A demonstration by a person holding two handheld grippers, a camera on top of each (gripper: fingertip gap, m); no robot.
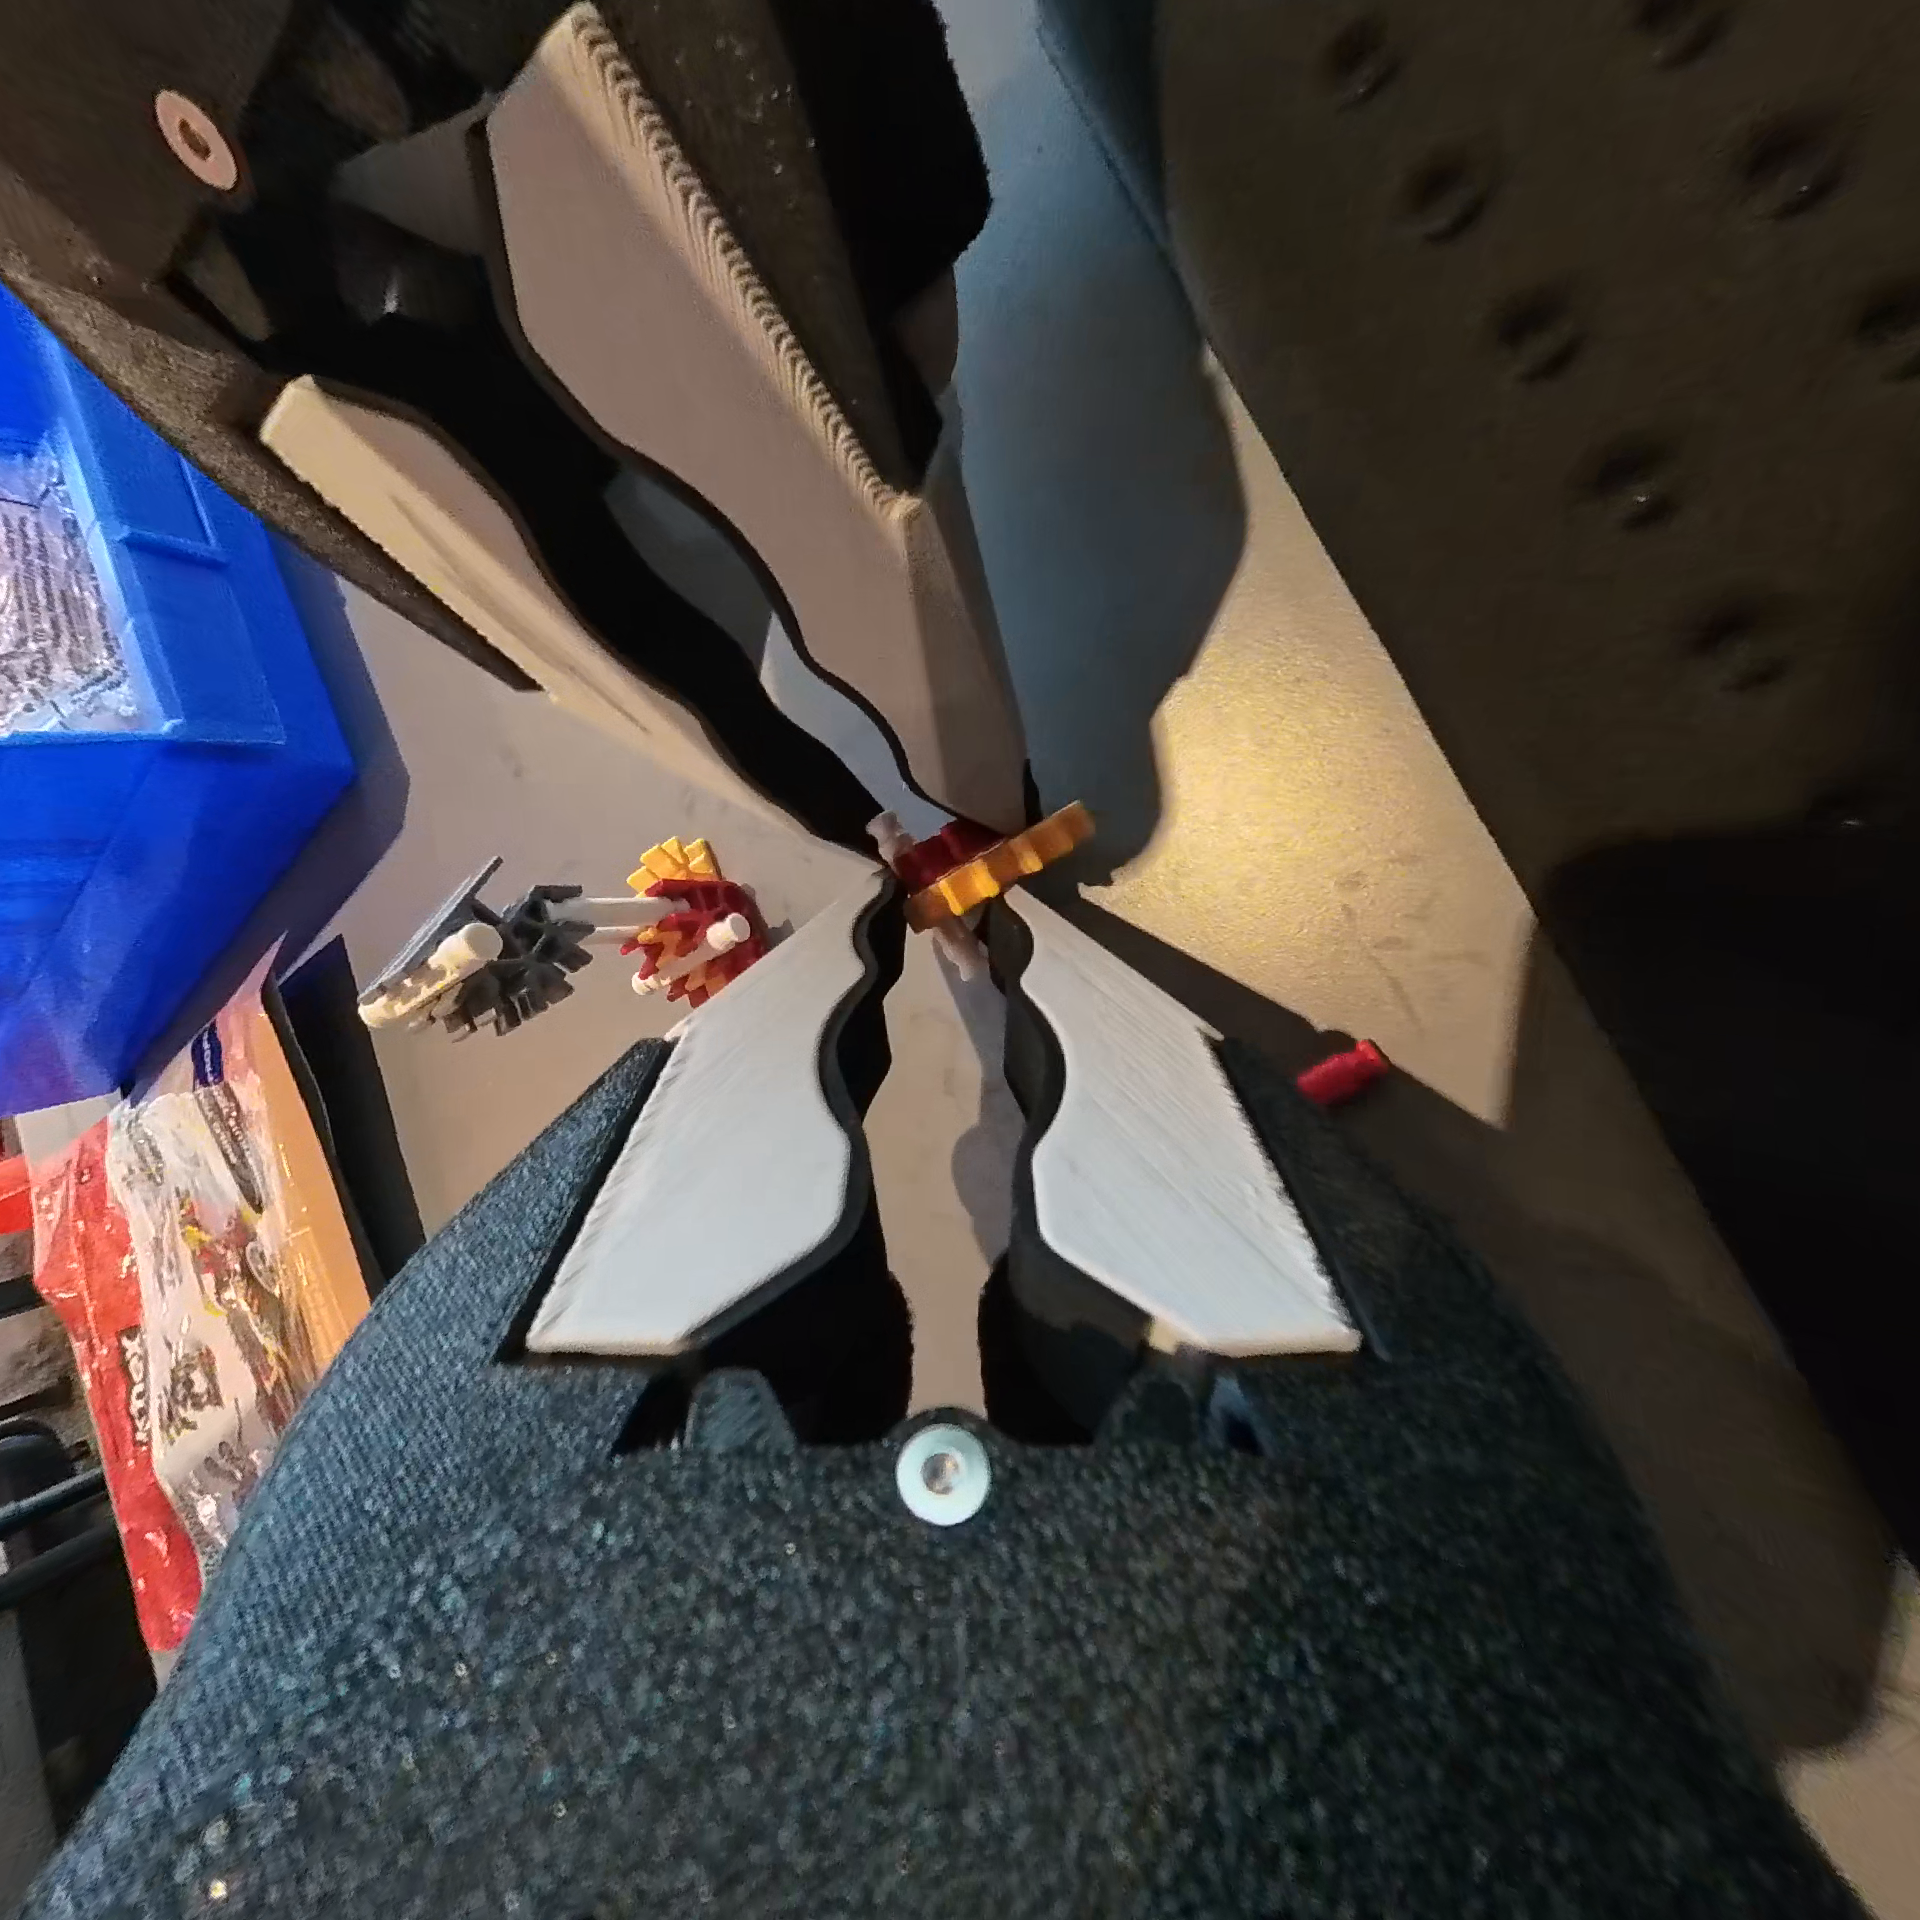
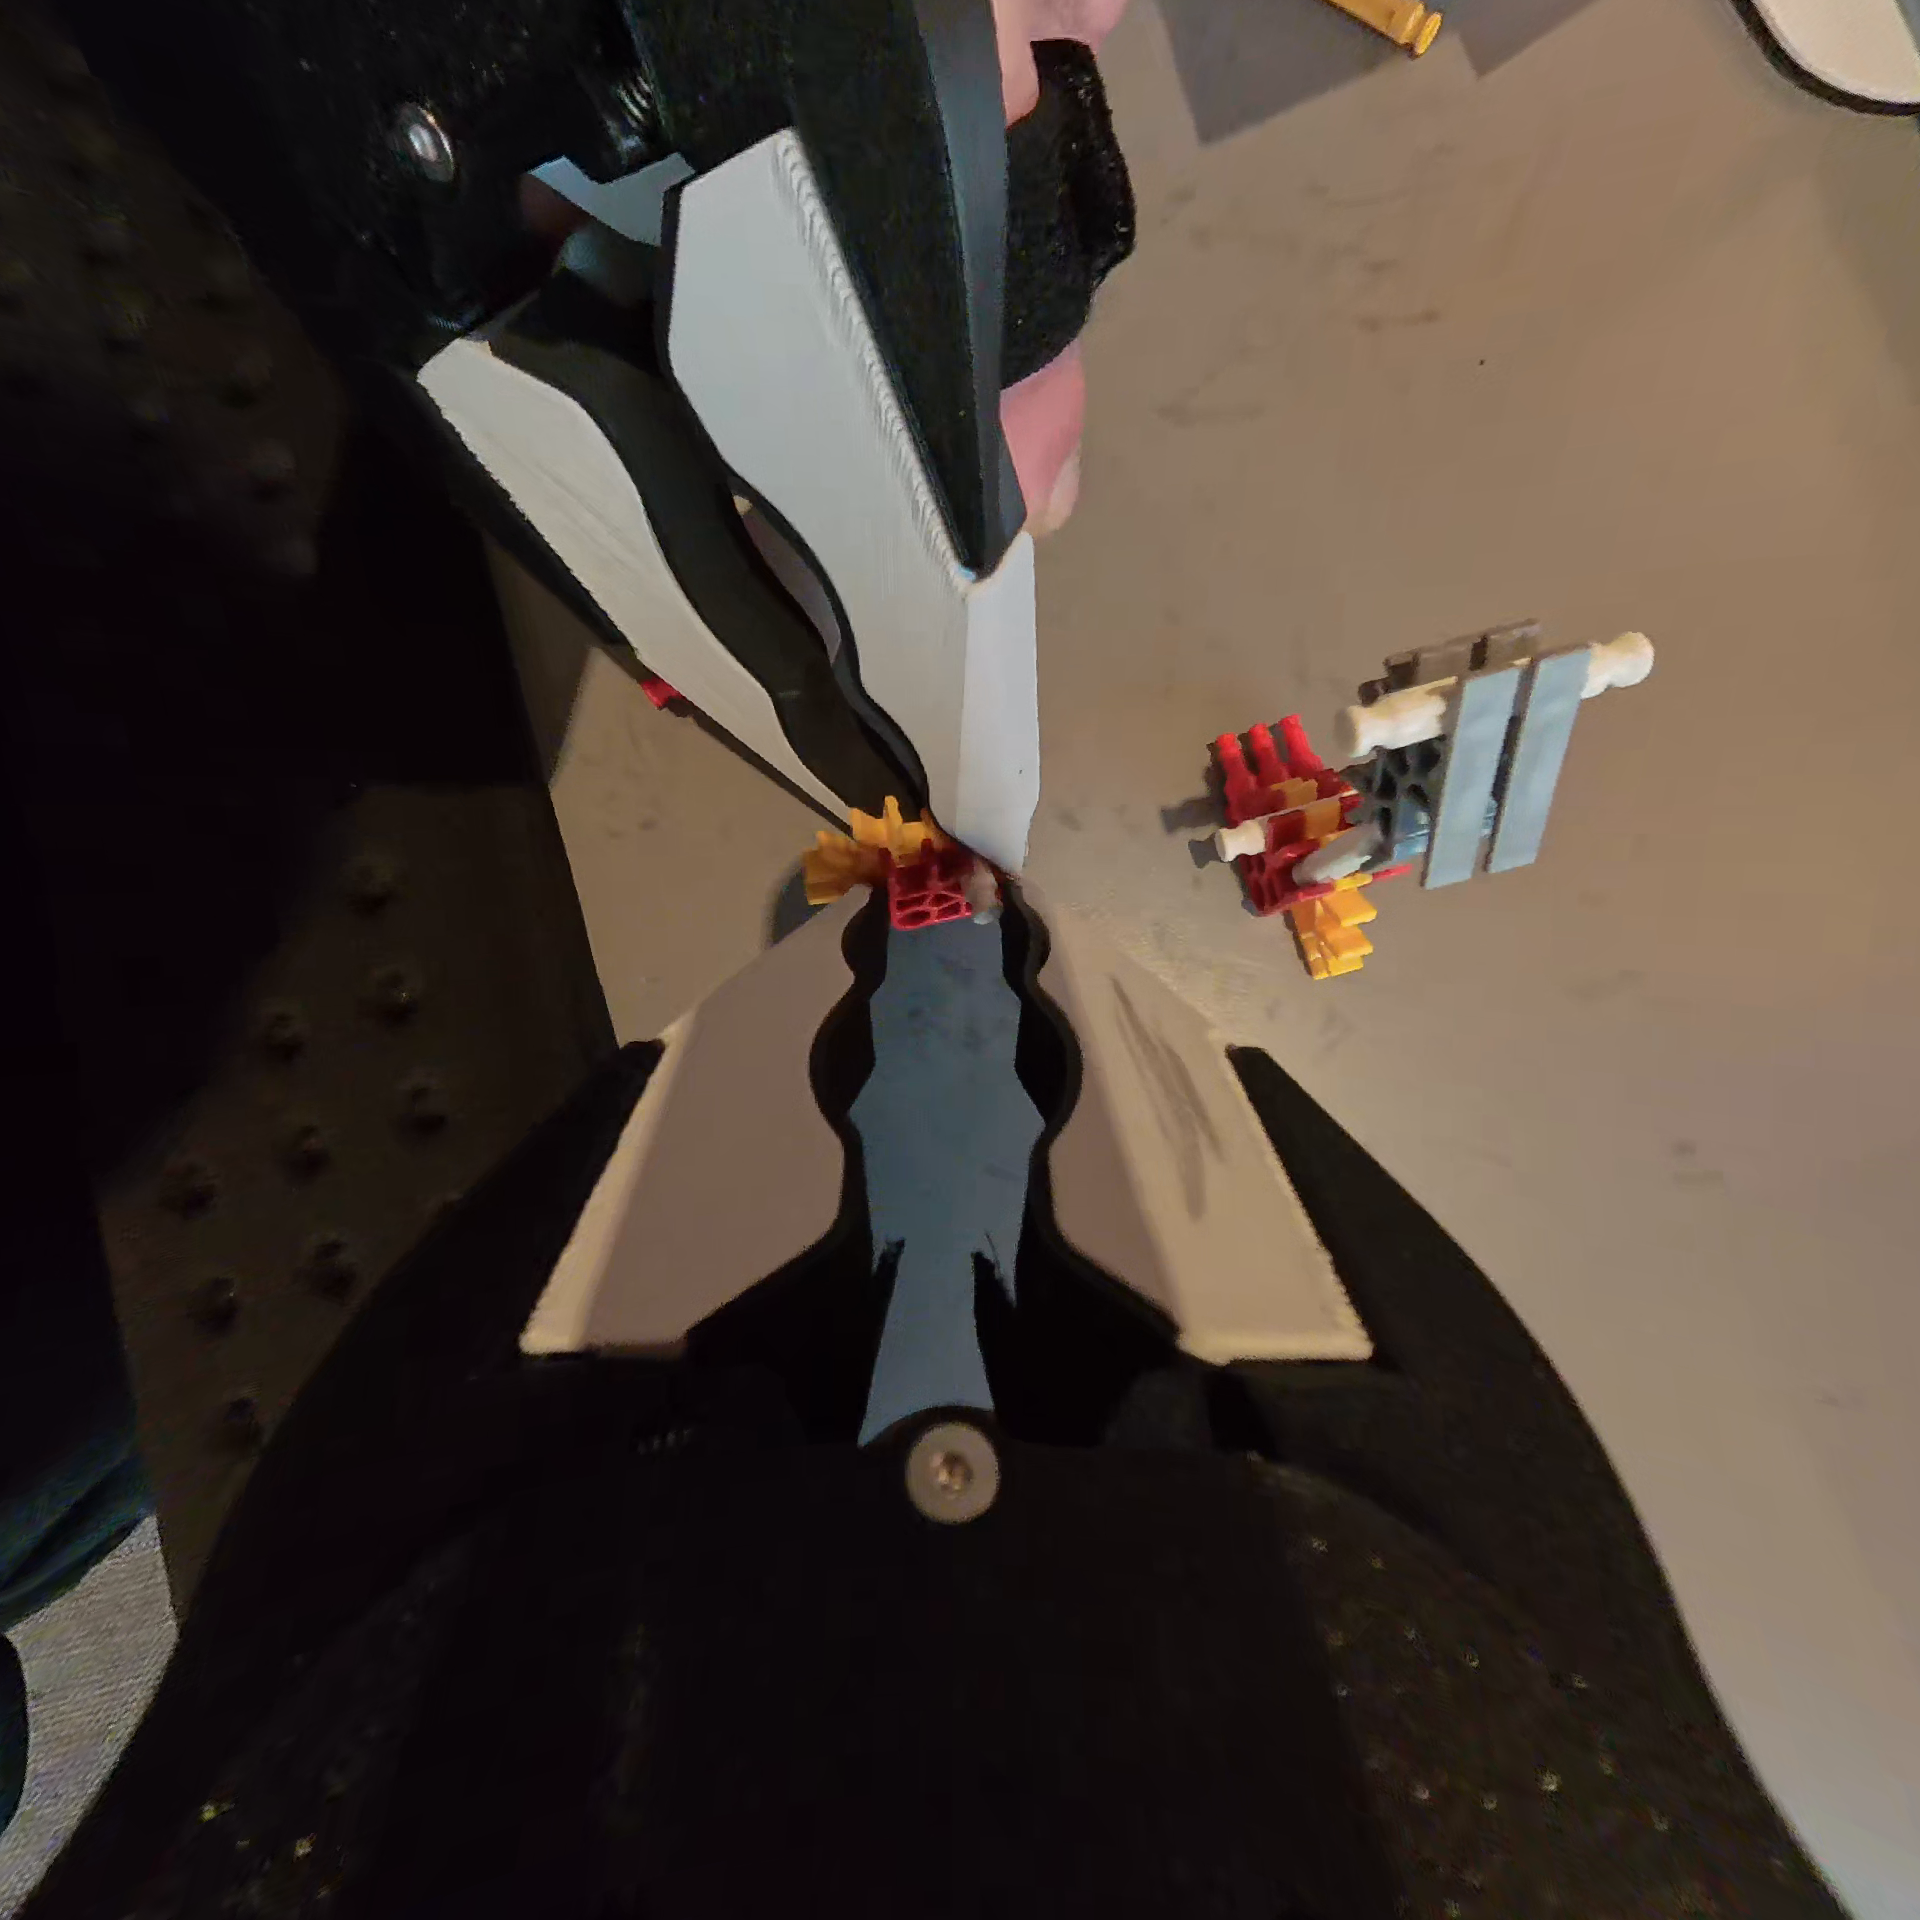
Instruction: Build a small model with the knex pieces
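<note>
While only the left wrist view shows a blue bin (image 1: 156,727) at 9 o'clock, both grippers, left (image 1: 940,914) and right (image 2: 940,914), pinch the red-and-yellow toy piece (image 1: 987,857) at their tips, at 12 o'clock.

blue bin (image 1: 156,727), toy packets (image 1: 187,1247), loose red rod (image 1: 1342,1072) on table (image 2: 1558,1143)

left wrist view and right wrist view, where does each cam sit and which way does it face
Left wrist view: on the left gripper, looking along its fingers at the red-and-yellow piece.
Right wrist view: on the right gripper, facing the same piece; a hand shows.
Shared: that piece, each other's gripper, the grey-and-red assembly, the table.
</note>
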